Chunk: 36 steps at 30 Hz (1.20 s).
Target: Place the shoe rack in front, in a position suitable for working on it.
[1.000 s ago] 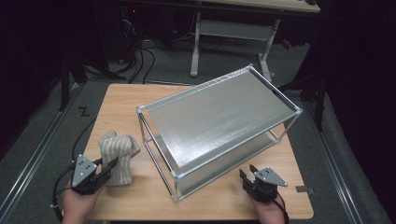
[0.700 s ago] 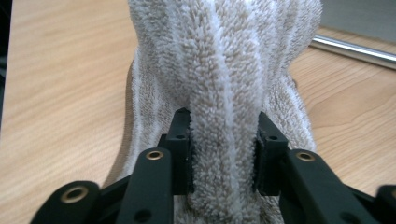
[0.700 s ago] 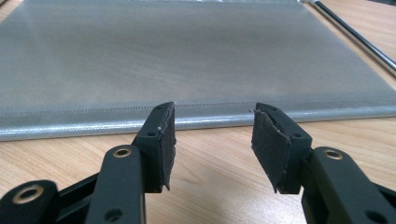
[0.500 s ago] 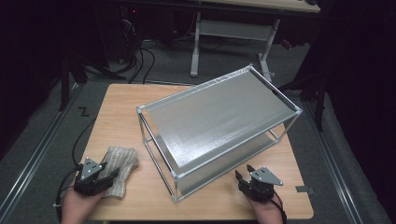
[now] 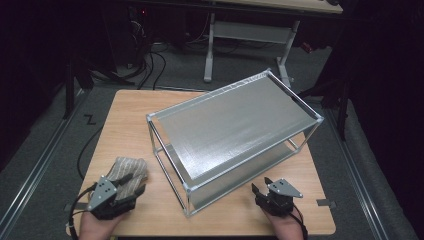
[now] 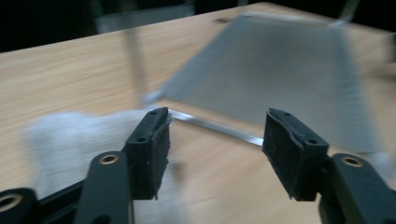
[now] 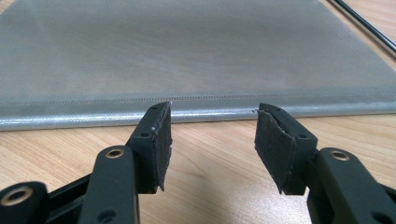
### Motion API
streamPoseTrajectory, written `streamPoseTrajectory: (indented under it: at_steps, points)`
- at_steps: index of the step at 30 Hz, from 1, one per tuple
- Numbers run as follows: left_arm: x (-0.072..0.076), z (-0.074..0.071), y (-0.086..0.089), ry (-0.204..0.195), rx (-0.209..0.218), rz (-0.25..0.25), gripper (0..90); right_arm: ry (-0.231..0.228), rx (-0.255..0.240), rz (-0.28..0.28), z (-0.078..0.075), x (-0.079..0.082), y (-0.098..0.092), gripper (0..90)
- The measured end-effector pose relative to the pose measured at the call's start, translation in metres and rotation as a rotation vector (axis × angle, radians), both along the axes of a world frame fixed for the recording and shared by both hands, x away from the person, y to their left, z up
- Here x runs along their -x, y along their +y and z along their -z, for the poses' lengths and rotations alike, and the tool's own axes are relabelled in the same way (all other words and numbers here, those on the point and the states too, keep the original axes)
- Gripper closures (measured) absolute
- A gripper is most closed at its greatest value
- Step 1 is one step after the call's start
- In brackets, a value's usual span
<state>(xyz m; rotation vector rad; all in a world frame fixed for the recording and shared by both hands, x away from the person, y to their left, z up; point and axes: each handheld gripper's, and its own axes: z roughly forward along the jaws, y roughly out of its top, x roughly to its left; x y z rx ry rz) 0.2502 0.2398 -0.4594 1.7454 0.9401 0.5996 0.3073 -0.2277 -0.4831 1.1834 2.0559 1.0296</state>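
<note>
A beige striped cloth [image 5: 127, 170] lies crumpled on the wooden table [image 5: 125, 120], left of a metal-framed rack [image 5: 235, 125] with grey mesh shelves. My left gripper [image 5: 131, 185] sits at the cloth's near edge. Its jaws have just been opening and stand apart with only bare table between them. In the left gripper view, the gripper [image 6: 215, 126] has the blurred cloth [image 6: 70, 135] beside its left jaw and the rack [image 6: 271, 70] ahead. My right gripper [image 5: 261, 185] stands open near the rack's front corner. Its jaws have also just been opening, and in the right gripper view the gripper [image 7: 212, 116] is empty and faces the lower mesh shelf [image 7: 187, 46].
The rack takes up the table's middle and right. Bare wood [image 5: 125, 120] stretches behind the cloth to the far left corner. Cables [image 5: 150, 60] and a desk's legs [image 5: 210, 55] stand on the dark floor beyond the table.
The left gripper held the cloth upright, laid it down, let go and drew back toward the near edge. The right gripper's jaws stand a little wider, and that hand stayed put.
</note>
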Motion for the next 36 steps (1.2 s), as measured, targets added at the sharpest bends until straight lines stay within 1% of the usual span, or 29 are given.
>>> streamPoseTrajectory:
  at_steps: [1, 4, 7, 8, 9, 10, 11, 12, 13, 15, 16, 17, 18, 19, 20, 22, 23, 24, 25, 28, 31, 34, 36]
  points:
    - [0.002, 0.001, -0.006, 0.003, 0.015, 0.026, 43.3, 0.004, -0.001, 0.000, 0.000, 0.000, 0.000, 46.0]
    - [0.012, 0.000, -0.028, -0.015, 0.024, 0.116, 43.9, -0.001, 0.005, -0.010, 0.000, 0.000, 0.001, 46.5]
    - [0.023, -0.001, -0.051, -0.038, 0.002, 0.204, 44.4, 0.010, 0.007, -0.008, 0.001, 0.000, 0.001, 48.3]
    - [0.026, 0.000, -0.062, -0.034, 0.040, 0.213, 44.6, 0.017, 0.009, -0.007, 0.001, 0.000, 0.002, 48.8]
    - [0.026, 0.000, -0.062, -0.034, 0.040, 0.213, 45.2, 0.021, 0.014, -0.010, 0.002, -0.001, 0.003, 49.6]
    - [0.027, -0.002, -0.068, -0.044, -0.013, 0.253, 45.2, 0.021, 0.014, -0.010, 0.002, -0.001, 0.003, 49.6]
    - [0.029, -0.002, -0.082, -0.050, -0.010, 0.295, 47.5, 0.042, 0.022, -0.011, 0.004, -0.003, 0.005, 52.2]
    - [0.029, -0.002, -0.087, -0.054, -0.019, 0.307, 48.7, 0.057, 0.022, -0.010, 0.005, -0.003, 0.007, 52.9]
    - [0.029, -0.001, -0.093, -0.057, -0.027, 0.313, 50.0, 0.062, 0.030, -0.013, 0.006, -0.004, 0.008, 53.6]
    - [0.027, 0.000, -0.102, -0.051, -0.014, 0.321, 54.6, 0.083, 0.032, -0.017, 0.007, -0.007, 0.011, 55.6]
    - [0.026, 0.001, -0.107, -0.044, -0.001, 0.317, 57.5, 0.097, 0.031, -0.016, 0.009, -0.009, 0.013, 56.7]
    - [0.025, 0.001, -0.110, -0.047, 0.004, 0.314, 62.1, 0.111, 0.036, -0.018, 0.010, -0.011, 0.016, 57.5]
    - [0.025, 0.002, -0.112, -0.059, -0.007, 0.300, 65.6, 0.117, 0.038, -0.019, 0.011, -0.011, 0.018, 58.2]
    - [0.025, 0.002, -0.114, -0.064, -0.006, 0.293, 70.5, 0.119, 0.049, -0.019, 0.011, -0.013, 0.021, 59.5]
    - [0.026, 0.002, -0.115, -0.066, -0.007, 0.286, 73.4, 0.121, 0.053, -0.014, 0.011, -0.013, 0.023, 60.0]
    - [0.027, 0.002, -0.115, -0.076, -0.017, 0.270, 77.9, 0.121, 0.072, -0.014, 0.011, -0.016, 0.027, 61.3]
    - [0.027, 0.002, -0.115, -0.076, -0.019, 0.271, 79.3, 0.126, 0.089, -0.007, 0.012, -0.018, 0.030, 62.5]
    - [0.028, 0.002, -0.116, -0.073, -0.010, 0.267, 79.5, 0.133, 0.100, 0.003, 0.013, -0.019, 0.032, 62.8]
    - [0.029, 0.002, -0.116, -0.074, -0.014, 0.265, 79.8, 0.142, 0.113, 0.009, 0.014, -0.022, 0.033, 63.1]
    - [0.029, 0.002, -0.118, -0.068, -0.013, 0.270, 80.0, 0.149, 0.116, 0.016, 0.013, -0.024, 0.034, 62.8]
    - [0.026, 0.001, -0.123, -0.065, -0.010, 0.281, 80.2, 0.144, 0.126, 0.028, 0.013, -0.030, 0.035, 61.9]
    - [0.022, 0.001, -0.132, -0.068, -0.016, 0.296, 80.2, 0.145, 0.131, 0.050, 0.013, -0.037, 0.032, 61.2]
    - [0.020, 0.001, -0.139, -0.068, -0.014, 0.304, 80.2, 0.152, 0.122, 0.067, 0.013, -0.044, 0.031, 61.3]
